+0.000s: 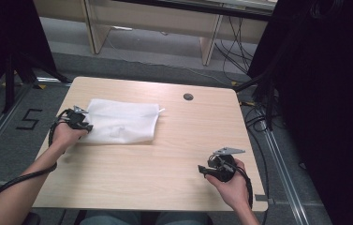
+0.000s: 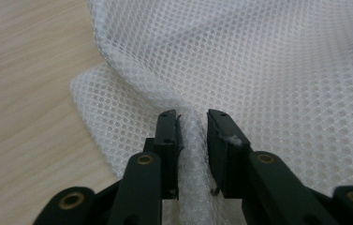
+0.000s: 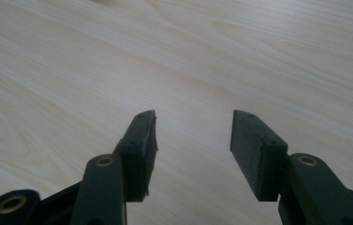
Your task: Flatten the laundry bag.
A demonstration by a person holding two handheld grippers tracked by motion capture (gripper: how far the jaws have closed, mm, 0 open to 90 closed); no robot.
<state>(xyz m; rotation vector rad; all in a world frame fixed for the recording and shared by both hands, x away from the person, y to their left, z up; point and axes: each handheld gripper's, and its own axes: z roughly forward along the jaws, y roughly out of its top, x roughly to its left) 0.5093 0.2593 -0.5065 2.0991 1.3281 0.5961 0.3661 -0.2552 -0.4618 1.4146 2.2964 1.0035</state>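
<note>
A light wood-grain tabletop (image 1: 174, 154) fills the middle of the high view, its rounded far corners toward the top of the frame. A white mesh bag (image 1: 121, 121) lies flat on it in the upper left part, its left edge close to the tabletop's left edge, with a short white tab sticking out at its upper right corner. A small dark round cap (image 1: 188, 96) sits in the tabletop near the far edge, right of the bag.

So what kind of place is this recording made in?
Probably a lab or data-collection workspace, not a home: a bare wooden table on grey flooring, bundles of cables running behind it, and a taped numeral 5 marking the floor. A white mesh bag lies on the table.
</note>
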